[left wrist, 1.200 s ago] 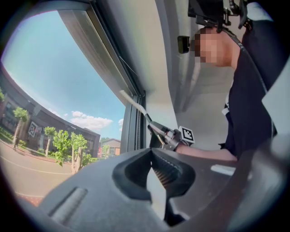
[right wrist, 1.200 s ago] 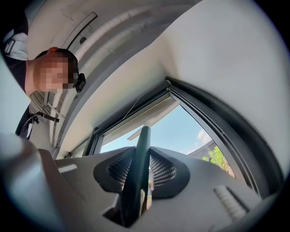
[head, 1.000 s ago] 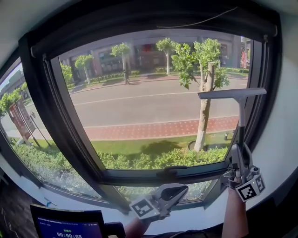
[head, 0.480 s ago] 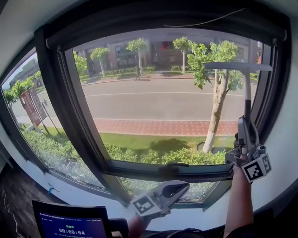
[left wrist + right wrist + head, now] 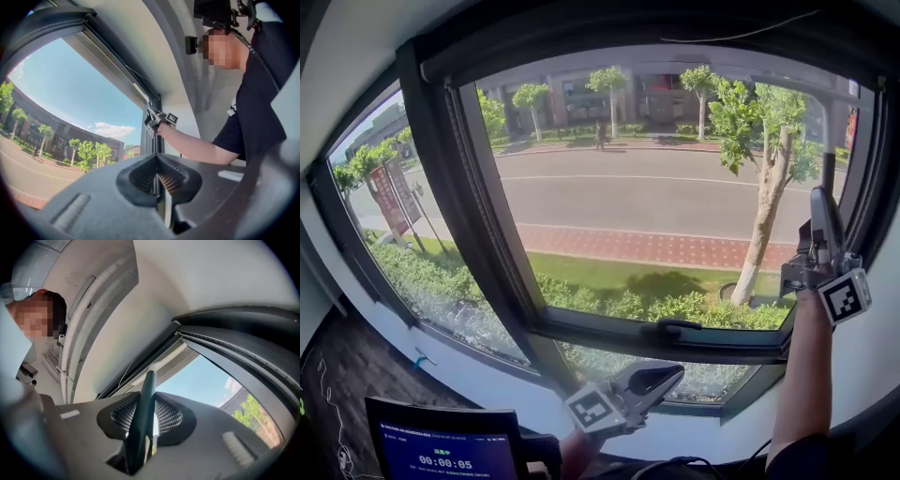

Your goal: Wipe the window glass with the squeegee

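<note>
The squeegee has a dark handle [image 5: 828, 167] and a pale blade bar [image 5: 811, 86] lying against the top right of the window glass [image 5: 656, 206]. My right gripper [image 5: 821, 208] is raised at the pane's right edge and shut on that handle. In the right gripper view the handle [image 5: 146, 404] runs up between the jaws to the blade [image 5: 161, 362] under the upper frame. My left gripper [image 5: 666, 377] hangs low over the sill, shut with nothing in it. In the left gripper view its jaws [image 5: 157, 174] meet, and the right gripper [image 5: 157, 123] shows beyond them.
A thick dark mullion [image 5: 492, 234] splits the right pane from a left pane [image 5: 384, 216]. A black latch handle [image 5: 675, 325] sits on the lower frame. The white sill [image 5: 497, 386] runs below. A dark screen with a timer [image 5: 441, 452] stands at the bottom left.
My right gripper has lifted the squeegee up the right side of the pane, so the blade now reaches the top frame. The left gripper has stayed low at the sill.
</note>
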Action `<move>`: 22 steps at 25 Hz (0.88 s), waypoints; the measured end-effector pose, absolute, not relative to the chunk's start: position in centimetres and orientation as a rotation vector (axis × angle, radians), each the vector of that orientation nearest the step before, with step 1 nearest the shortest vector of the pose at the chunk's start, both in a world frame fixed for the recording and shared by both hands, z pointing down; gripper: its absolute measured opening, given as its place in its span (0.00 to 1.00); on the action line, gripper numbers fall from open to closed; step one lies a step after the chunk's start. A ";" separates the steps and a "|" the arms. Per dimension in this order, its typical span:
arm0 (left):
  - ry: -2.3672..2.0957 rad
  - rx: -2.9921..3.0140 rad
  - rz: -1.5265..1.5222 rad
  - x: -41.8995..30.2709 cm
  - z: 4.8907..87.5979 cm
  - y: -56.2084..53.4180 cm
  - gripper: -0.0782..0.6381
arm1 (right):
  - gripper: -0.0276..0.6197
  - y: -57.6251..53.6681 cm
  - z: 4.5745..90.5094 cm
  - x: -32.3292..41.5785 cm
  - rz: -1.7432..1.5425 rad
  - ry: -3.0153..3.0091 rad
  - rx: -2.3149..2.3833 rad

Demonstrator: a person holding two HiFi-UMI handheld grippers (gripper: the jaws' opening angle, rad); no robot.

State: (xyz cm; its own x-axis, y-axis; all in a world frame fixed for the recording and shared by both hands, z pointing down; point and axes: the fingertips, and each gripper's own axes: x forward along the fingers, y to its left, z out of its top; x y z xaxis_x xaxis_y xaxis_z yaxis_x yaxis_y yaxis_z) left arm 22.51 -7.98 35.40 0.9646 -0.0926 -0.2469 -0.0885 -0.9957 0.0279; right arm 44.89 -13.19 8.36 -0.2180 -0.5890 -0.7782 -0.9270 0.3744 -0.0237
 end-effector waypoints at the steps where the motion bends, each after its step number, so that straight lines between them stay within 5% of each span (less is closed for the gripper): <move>1: -0.154 3.096 -0.389 22.3 35.5 -8.2 0.11 | 0.20 -13.5 8.1 45.1 0.597 1.913 -1.304; 22: -0.263 3.079 -0.409 20.3 35.6 -9.1 0.11 | 0.20 -16.6 3.8 47.8 0.573 1.920 -1.274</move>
State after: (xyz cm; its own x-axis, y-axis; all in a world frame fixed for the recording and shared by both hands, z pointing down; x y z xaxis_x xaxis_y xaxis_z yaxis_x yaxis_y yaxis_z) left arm 20.32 -9.10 35.56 0.9514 -0.1702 -0.2569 -0.1638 -0.9854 0.0463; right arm 47.85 -16.56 3.82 -0.2249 -0.5790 -0.7837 -0.9139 0.4044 -0.0365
